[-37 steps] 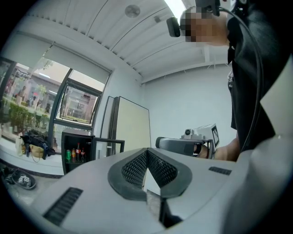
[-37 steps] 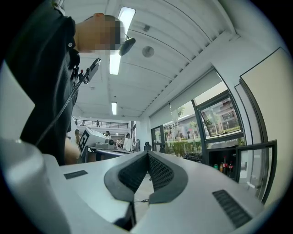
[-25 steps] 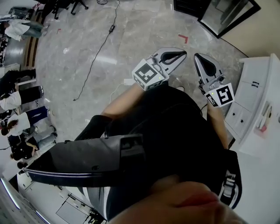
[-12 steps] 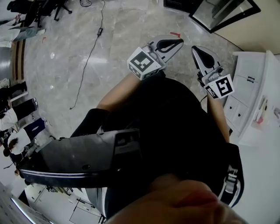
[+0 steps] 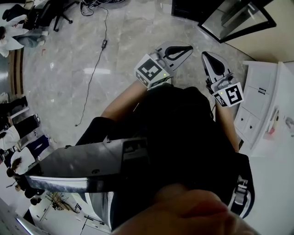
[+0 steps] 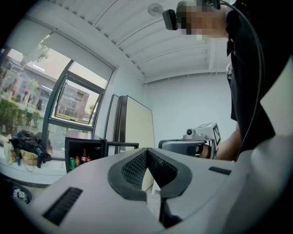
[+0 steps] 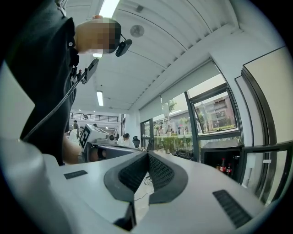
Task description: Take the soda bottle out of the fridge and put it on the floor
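Observation:
A small black fridge stands open under the window, well ahead of both grippers. On its shelf I see a dark soda bottle with a red label, beside a green can. The right gripper view shows the fridge too, with the soda bottle inside. In the head view the fridge and its open door lie at the top. My left gripper and right gripper are held level side by side above the floor, both shut and holding nothing.
A white cabinet with drawers stands close on the right. A black cable trails across the marble floor on the left. Several people and office chairs are far to the left. A tall pale cupboard stands beside the fridge.
Both grippers have moved forward together toward the fridge, which now sits larger and nearer at the top of the head view. Their jaws have stayed shut.

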